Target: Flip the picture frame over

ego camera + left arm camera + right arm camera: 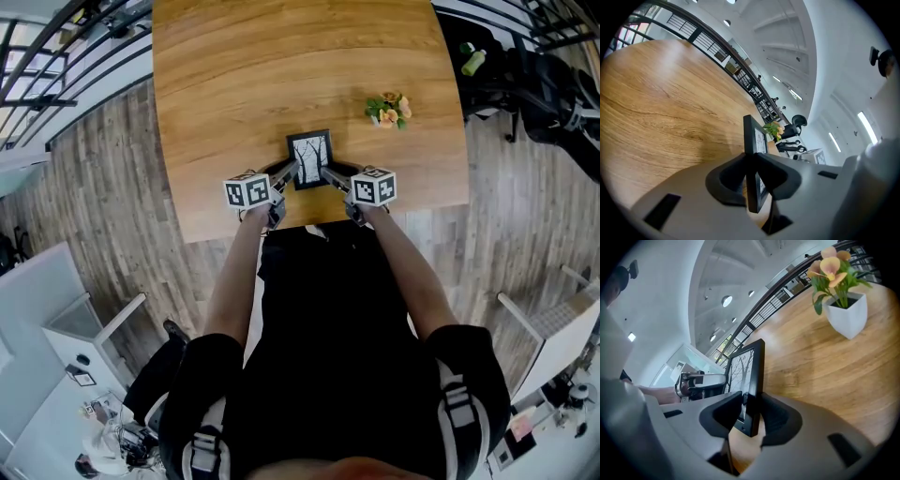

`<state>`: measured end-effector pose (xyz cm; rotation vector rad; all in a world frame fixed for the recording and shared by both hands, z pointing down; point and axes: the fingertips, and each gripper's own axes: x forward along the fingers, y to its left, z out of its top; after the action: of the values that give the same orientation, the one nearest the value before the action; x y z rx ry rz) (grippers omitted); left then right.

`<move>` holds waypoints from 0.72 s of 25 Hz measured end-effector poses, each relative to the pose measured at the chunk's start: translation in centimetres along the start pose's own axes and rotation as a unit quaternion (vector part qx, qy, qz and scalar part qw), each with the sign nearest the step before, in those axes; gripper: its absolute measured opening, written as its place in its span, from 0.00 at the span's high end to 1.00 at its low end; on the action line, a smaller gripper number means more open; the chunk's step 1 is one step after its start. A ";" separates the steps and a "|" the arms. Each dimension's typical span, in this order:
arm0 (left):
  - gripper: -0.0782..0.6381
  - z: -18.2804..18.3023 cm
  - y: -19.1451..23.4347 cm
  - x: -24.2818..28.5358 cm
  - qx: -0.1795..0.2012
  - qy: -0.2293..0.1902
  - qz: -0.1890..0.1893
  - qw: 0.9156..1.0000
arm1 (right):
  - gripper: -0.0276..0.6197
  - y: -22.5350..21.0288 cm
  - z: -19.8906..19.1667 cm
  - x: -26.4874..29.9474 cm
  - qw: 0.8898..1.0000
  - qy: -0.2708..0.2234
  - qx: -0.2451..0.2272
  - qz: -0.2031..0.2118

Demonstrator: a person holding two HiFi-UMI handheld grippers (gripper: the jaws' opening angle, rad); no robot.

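The left gripper [751, 171] and right gripper [751, 414] each have jaws clamped on the upright picture frame [309, 159]. Its thin edges could slip during uneven turning, dropping it onto the table [234, 84].

One picture frame [309, 157], two tongs [293, 172] [326, 173], one potted flower [389, 111], one wooden table [234, 75].

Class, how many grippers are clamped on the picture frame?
2. The left gripper clamps the left edge of the picture frame; the right gripper clamps its right edge, near the table's front.
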<state>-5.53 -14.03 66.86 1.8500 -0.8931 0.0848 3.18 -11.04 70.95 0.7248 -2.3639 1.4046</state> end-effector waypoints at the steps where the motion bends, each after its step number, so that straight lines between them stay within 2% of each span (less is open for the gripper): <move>1: 0.77 0.1 0.5 0.1 0.003 -0.001 0.012 1.000 | 0.75 -0.1 0.0 0.3 1.000 0.004 -0.001 -0.006; 6: 0.76 0.0 2.3 1.0 -0.012 -0.003 0.034 0.999 | 0.75 -1.2 0.1 1.5 0.999 0.019 -0.011 -0.038; 14: 0.76 0.5 4.2 2.1 0.032 0.013 0.075 0.997 | 0.75 -2.8 0.2 3.5 0.995 0.044 -0.021 -0.087; 18: 0.75 0.7 5.4 2.3 0.035 0.017 0.092 0.995 | 0.74 -3.1 0.4 4.2 0.991 0.057 -0.043 -0.112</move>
<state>-7.35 -16.87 71.72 1.8213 -1.0469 0.2645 1.43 -13.73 75.07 0.8322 -2.1655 1.2094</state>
